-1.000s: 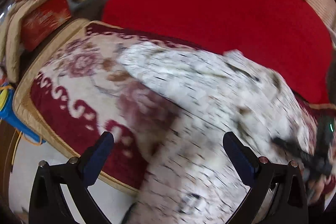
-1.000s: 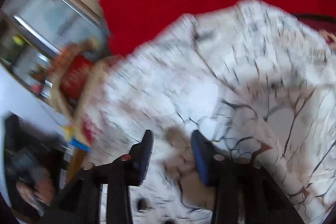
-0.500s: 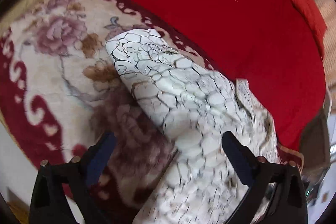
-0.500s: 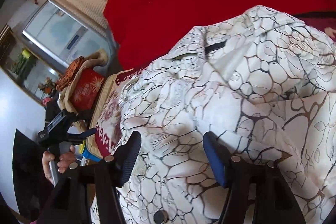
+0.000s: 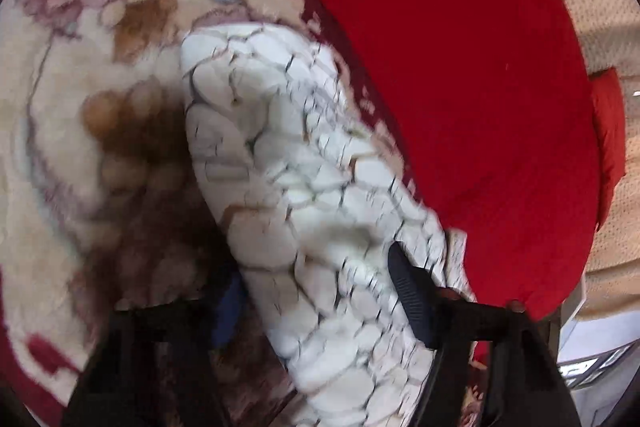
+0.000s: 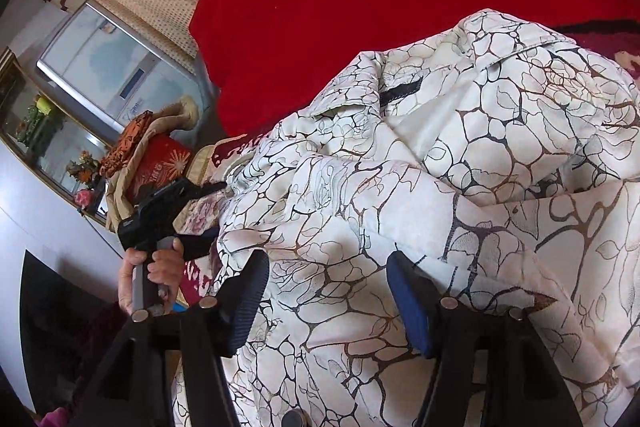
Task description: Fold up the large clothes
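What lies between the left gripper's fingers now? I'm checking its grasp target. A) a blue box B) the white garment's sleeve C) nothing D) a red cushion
B: in the left wrist view the sleeve of the white patterned garment runs between the fingers of the left gripper, over the floral blanket.

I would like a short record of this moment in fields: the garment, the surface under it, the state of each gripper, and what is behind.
garment: white jacket with dark crackle print, crumpled, collar up
sleeve: one long part stretched over the blanket
surface: floral blanket, cream and dark red
left gripper: fingers on both sides of the sleeve, closing state unclear because of blur
right gripper: open, over the jacket body
behind: red cushion
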`<state>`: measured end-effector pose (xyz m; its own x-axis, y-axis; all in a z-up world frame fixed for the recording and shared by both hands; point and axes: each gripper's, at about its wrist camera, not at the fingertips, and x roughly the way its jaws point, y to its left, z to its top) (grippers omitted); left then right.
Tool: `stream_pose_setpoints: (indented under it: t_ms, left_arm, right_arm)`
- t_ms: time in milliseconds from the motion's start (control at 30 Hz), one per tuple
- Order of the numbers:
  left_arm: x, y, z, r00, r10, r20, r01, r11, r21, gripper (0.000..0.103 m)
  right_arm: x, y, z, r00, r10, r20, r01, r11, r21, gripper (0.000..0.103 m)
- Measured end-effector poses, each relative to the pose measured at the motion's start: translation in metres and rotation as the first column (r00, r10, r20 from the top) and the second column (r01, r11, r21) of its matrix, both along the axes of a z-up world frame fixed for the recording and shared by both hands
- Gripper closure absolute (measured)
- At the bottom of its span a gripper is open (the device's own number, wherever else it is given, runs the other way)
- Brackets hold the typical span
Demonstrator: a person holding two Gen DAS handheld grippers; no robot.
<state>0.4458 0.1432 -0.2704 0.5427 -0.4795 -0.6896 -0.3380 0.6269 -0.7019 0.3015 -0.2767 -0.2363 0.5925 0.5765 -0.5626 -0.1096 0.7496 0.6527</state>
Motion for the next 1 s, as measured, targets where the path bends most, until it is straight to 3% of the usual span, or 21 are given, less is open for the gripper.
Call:
stream_pose_setpoints:
  t_ms: [67,200,300,400,533,667,767,833,867,900,933,967,1000]
  left_arm:
    - [0.007,0.001,-0.004,1.0,0.015,-0.022,-0.015,1.0,-0.003,0.09]
    - [0.012,-0.002,0.013,1.0,0.01,0.019,-0.011,0.999,0.034,0.097]
    - [0.006,-0.005,0.057,0.993,-0.013,0.121,0.008,0.999,0.046,0.098]
    - [0.002,-0.017,0.112,0.974,-0.07,0.215,0.043,0.991,0.13,0.098]
    - [-0.021,-0.049,0.194,0.912,-0.208,0.353,0.117,0.958,0.263,0.098]
    - [-0.06,-0.11,0.26,0.805,-0.397,0.442,0.217,0.889,0.404,0.098]
    - [-0.09,-0.169,0.284,0.709,-0.549,0.443,0.311,0.807,0.503,0.098]
    - [-0.115,-0.219,0.283,0.62,-0.675,0.399,0.394,0.708,0.586,0.098]
    - [-0.124,-0.238,0.279,0.588,-0.722,0.366,0.427,0.661,0.617,0.098]
    - [-0.136,-0.263,0.269,0.539,-0.784,0.307,0.472,0.583,0.661,0.094]
    - [-0.148,-0.287,0.255,0.478,-0.847,0.232,0.513,0.484,0.709,0.089]
    - [-0.154,-0.302,0.241,0.433,-0.885,0.17,0.532,0.404,0.745,0.069]
    - [-0.166,-0.317,0.225,0.397,-0.912,0.101,0.535,0.32,0.782,0.042]
  right_arm:
    - [0.0,0.0,0.001,1.0,-0.002,0.003,0.002,1.0,-0.004,0.038]
    - [-0.001,-0.003,0.002,1.0,-0.012,0.01,0.012,1.0,0.004,0.038]
    - [-0.002,-0.007,0.004,0.999,-0.027,0.016,0.027,1.0,0.014,0.038]
    - [-0.003,-0.01,0.005,0.999,-0.041,0.017,0.04,0.999,0.022,0.038]
    - [-0.004,-0.016,0.005,0.998,-0.061,0.006,0.061,0.998,0.032,0.039]
    - [-0.008,-0.031,0.011,0.994,-0.107,0.016,0.106,0.993,0.057,0.039]
    - [-0.014,-0.056,0.02,0.983,-0.179,0.032,0.176,0.981,0.08,0.039]
    - [-0.019,-0.078,0.024,0.968,-0.249,0.034,0.244,0.964,0.11,0.039]
    - [-0.024,-0.097,0.026,0.953,-0.302,0.028,0.295,0.945,0.144,0.039]
    - [-0.028,-0.11,0.026,0.941,-0.339,0.023,0.33,0.929,0.167,0.038]
    - [-0.033,-0.128,0.027,0.922,-0.388,0.015,0.377,0.905,0.197,0.037]
    - [-0.039,-0.144,0.028,0.902,-0.432,0.009,0.419,0.88,0.225,0.036]
    - [-0.044,-0.155,0.028,0.886,-0.463,0.004,0.448,0.86,0.245,0.032]
